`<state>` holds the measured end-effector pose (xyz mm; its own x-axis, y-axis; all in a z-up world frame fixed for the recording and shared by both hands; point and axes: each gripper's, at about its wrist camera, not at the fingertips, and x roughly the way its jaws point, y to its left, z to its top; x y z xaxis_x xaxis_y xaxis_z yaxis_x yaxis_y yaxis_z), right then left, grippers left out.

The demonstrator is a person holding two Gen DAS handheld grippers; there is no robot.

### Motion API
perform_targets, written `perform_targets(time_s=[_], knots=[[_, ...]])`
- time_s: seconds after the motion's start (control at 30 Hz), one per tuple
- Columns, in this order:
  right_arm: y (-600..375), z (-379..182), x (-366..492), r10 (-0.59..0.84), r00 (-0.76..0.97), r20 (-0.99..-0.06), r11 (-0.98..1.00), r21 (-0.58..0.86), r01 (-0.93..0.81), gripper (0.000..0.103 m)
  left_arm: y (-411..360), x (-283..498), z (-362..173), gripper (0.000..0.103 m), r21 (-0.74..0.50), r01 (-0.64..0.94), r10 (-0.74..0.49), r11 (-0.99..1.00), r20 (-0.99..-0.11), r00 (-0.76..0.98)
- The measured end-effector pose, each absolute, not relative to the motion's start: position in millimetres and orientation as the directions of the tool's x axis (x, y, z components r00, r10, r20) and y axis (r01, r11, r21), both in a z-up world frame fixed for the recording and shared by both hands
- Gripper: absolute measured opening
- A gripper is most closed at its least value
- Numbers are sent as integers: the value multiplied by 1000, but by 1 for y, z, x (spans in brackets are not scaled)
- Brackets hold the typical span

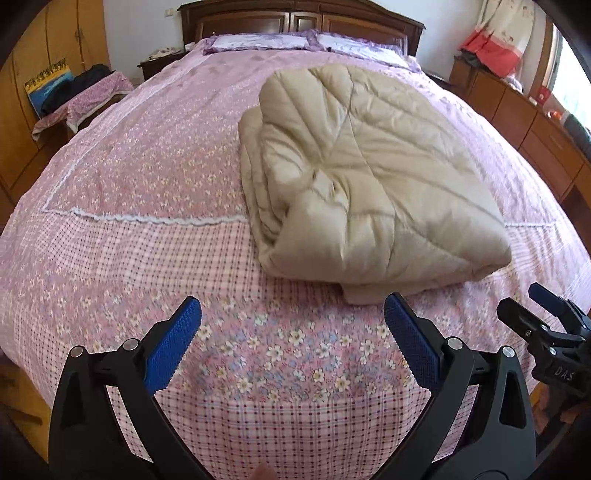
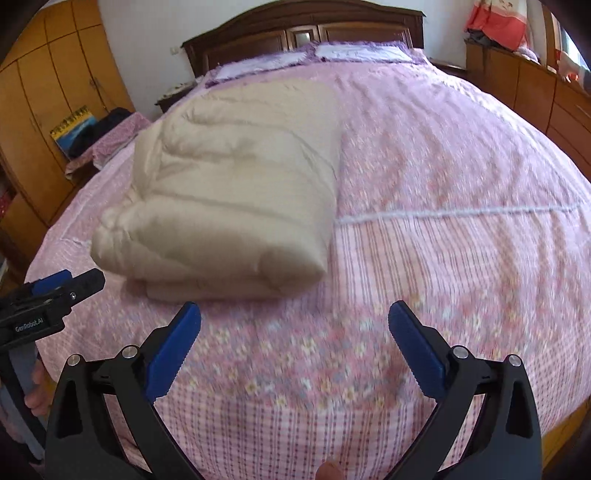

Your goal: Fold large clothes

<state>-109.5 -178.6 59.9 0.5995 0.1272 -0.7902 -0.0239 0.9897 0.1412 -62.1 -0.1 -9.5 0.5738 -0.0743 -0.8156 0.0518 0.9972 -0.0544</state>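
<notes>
A beige quilted comforter (image 1: 365, 177) lies folded into a thick bundle on the pink floral bedspread (image 1: 147, 166); it also shows in the right wrist view (image 2: 236, 192). My left gripper (image 1: 293, 314) is open and empty, hovering over the foot of the bed just short of the bundle's near edge. My right gripper (image 2: 295, 317) is open and empty, near the bundle's near right corner. Each gripper shows at the edge of the other's view: the right one (image 1: 546, 325), the left one (image 2: 55, 295).
The bed (image 2: 461, 184) has a dark wooden headboard (image 1: 303, 18) and purple-trimmed pillows (image 1: 258, 40). A wooden wardrobe (image 2: 44, 92) and a cloth-covered bench (image 1: 85, 99) stand on the left. A wooden dresser (image 1: 524, 122) runs along the right.
</notes>
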Motion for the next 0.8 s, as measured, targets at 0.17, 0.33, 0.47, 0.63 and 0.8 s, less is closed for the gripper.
perform_targets(time_s=[0.17, 0.33, 0.47, 0.63, 0.8], knots=[[-181, 48, -118, 113, 583, -805, 991, 134, -7, 97, -5, -63, -19, 99, -52, 39, -65, 998, -830, 554], [-184, 43, -120, 112, 578, -808, 990, 143, 8, 97, -5, -65, -25, 99, -63, 21, -64, 998, -841, 538], [-188, 41, -122, 121, 571, -812, 988, 155, 10, 97, -5, -66, -30, 99, -57, 16, -57, 998, -850, 523], [-190, 39, -120, 127, 557, -821, 987, 162, 13, 97, -7, -67, -35, 99, -46, 15, -47, 999, -855, 517], [-190, 37, -119, 128, 552, -824, 986, 165, 18, 97, -7, -67, -36, 98, -41, 6, -38, 999, -856, 516]])
